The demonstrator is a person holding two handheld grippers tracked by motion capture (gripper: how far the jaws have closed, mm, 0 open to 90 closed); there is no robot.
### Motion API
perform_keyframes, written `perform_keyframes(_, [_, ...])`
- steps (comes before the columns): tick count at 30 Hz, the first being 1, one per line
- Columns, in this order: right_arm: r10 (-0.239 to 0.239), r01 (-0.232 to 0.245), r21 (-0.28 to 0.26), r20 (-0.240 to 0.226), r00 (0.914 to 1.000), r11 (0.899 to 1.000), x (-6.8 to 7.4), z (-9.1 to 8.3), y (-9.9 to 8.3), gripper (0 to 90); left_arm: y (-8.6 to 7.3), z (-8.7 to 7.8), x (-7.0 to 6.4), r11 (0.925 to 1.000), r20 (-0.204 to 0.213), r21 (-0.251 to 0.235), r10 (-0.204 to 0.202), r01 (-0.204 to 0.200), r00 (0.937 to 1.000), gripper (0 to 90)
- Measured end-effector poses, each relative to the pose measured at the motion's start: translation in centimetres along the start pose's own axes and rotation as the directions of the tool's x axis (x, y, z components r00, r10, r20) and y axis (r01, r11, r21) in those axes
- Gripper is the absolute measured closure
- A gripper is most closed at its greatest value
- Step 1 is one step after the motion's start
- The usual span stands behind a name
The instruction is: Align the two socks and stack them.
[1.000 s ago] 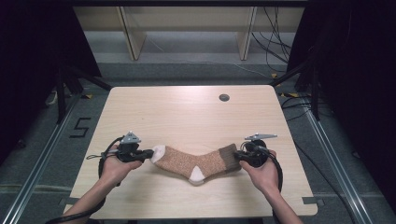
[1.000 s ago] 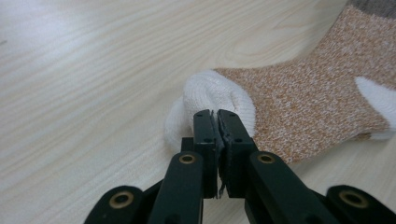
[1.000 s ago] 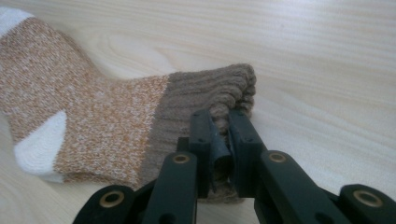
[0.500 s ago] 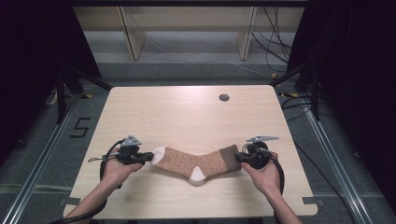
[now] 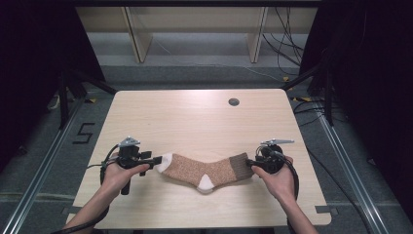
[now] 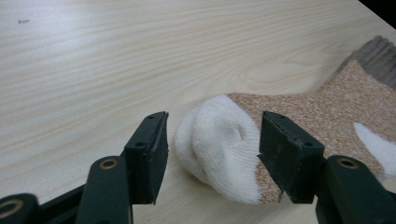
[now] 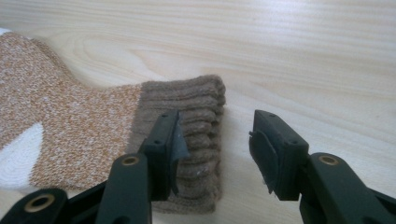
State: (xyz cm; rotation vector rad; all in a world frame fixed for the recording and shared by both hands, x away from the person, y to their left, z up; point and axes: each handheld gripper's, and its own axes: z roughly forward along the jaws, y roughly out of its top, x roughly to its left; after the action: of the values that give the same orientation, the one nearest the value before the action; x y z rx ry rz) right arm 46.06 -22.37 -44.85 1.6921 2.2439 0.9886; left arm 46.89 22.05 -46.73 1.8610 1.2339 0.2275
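Lying flat on the surface, the sock spans between both open, empty jaws: toe at the left hand-held gripper, cuff at the right hand-held gripper.

Sock flat on the desk between the two tongs

The sock lies on the desk, its toe between the parted jaws of the left tongs, its cuff end under one jaw of the right tongs, the other jaw beside it.
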Motion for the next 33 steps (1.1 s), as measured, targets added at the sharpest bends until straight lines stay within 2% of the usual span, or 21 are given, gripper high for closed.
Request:
perform_keyframes(3, [-0.029,0.029,0.001,0.008,0.9995,1.000,-0.4,0.8,-0.3,52.3,-0.2,1.1,0.4,0.9971,0.023,0.006,-0.075,0.075,0.9969,46.0])
perform_keyframes(4, [0.031,-0.031,0.016,0.013,0.9994,0.999,0.1,0.9,-0.3,52.3,-0.2,1.4,0.5,0.9961,0.036,0.013,-0.087,0.087,0.9955,47.1])
perform_keyframes(5, [-0.003,0.003,0.018,0.016,0.9999,1.000,-0.3,1.1,-0.4,52.3,-0.2,1.7,0.5,0.9957,0.040,0.025,-0.090,0.089,0.9951,47.7])
perform_keyframes(6, [0.003,-0.003,0.015,-0.006,1.0000,1.000,-0.4,1.2,-0.6,52.3,-0.2,2.0,0.5,0.9957,0.043,0.033,-0.088,0.087,0.9952,48.3])
perform_keyframes(10, [-0.002,0.002,0.029,0.009,1.0000,1.000,-0.7,1.5,-0.8,57.7,-0.2,2.7,0.3,0.9957,0.039,0.064,-0.070,0.068,0.9968,52.0])
perform_keyframes(12, [-0.012,0.012,0.000,-0.025,0.9996,1.000,-0.6,1.4,-0.8,64.8,-0.1,2.8,0.1,0.9959,0.040,0.056,-0.073,0.071,0.9965,52.4])
perform_keyframes(13, [0.003,-0.003,-0.002,-0.077,0.9970,1.000,-0.6,1.3,-0.7,68.7,-0.1,2.8,0.1,0.9959,0.041,0.053,-0.075,0.073,0.9963,52.9])
perform_keyframes(14, [-0.008,0.008,-0.008,-0.079,0.9969,1.000,-0.5,1.3,-0.7,72.2,-0.1,2.7,0.2,0.9961,0.040,0.068,-0.059,0.056,0.9975,53.0])
perform_keyframes(15, [0.034,-0.034,0.013,-0.083,0.9960,0.999,0.0,1.0,-0.7,74.6,-0.1,2.8,0.1,0.9964,0.036,0.063,-0.060,0.057,0.9976,53.3])
perform_keyframes(16, [-0.028,0.027,-0.020,-0.073,0.9969,0.999,-0.3,1.1,-0.6,77.5,0.0,2.8,0.1,0.9960,0.038,0.069,-0.058,0.056,0.9976,53.3])
perform_keyframes(18, [-0.027,0.025,-0.028,-0.065,0.9975,0.999,-0.3,1.1,-0.5,81.4,0.0,2.8,-0.1,0.9967,0.034,0.056,-0.061,0.059,0.9976,52.7])
perform_keyframes(19, [0.017,-0.018,-0.008,-0.088,0.9959,1.000,0.2,0.6,-0.5,82.2,0.1,2.7,-0.2,0.9971,0.032,0.052,-0.057,0.055,0.9978,52.0])
perform_keyframes(20, [-0.004,0.003,-0.017,-0.092,0.9957,1.000,0.0,0.4,-0.4,82.8,0.2,2.5,-0.1,0.9977,0.034,0.055,-0.041,0.039,0.9986,51.4])
perform_keyframes(22, [-0.045,0.041,-0.055,-0.078,0.9959,0.998,-0.1,0.1,-0.2,83.6,0.3,2.3,-0.2,0.9983,0.036,0.030,-0.052,0.051,0.9980,51.3])
perform_keyframes(23, [-0.023,0.019,-0.051,-0.074,0.9970,0.999,0.1,-0.1,-0.2,83.8,0.4,2.2,-0.2,0.9987,0.036,0.029,-0.044,0.043,0.9984,51.3])
perform_keyframes(24, [-0.039,0.035,-0.060,-0.079,0.9961,0.998,0.0,-0.2,-0.1,83.8,0.5,2.0,-0.2,0.9989,0.033,0.032,-0.034,0.033,0.9989,51.3])
perform_keyframes(26, [-0.028,0.027,-0.043,-0.017,0.9995,0.999,0.3,-0.6,-0.1,83.9,0.5,1.9,-0.3,0.9992,0.030,0.030,-0.026,0.026,0.9992,50.8])
perform_keyframes(27, [-0.048,0.047,-0.053,-0.027,0.9985,0.998,0.0,-0.7,-0.1,83.9,0.5,1.8,-0.3,0.9993,0.026,0.029,-0.025,0.024,0.9994,50.4])
perform_keyframes(29, [0.015,-0.017,-0.057,-0.029,0.9995,0.998,0.3,-0.8,-0.2,83.9,0.5,1.9,-0.2,0.9991,0.023,0.035,-0.025,0.024,0.9994,49.4])
perform_keyframes(30, [-0.033,0.032,-0.059,-0.012,0.9994,0.998,-0.1,-0.9,-0.1,83.9,0.4,2.0,-0.2,0.9988,0.022,0.033,-0.036,0.036,0.9991,48.7])
perform_keyframes(33, [-0.024,0.023,-0.049,-0.010,0.9997,0.999,-0.2,-0.7,-0.3,83.5,0.2,2.2,0.1,0.9977,0.021,0.059,-0.036,0.034,0.9991,48.0])
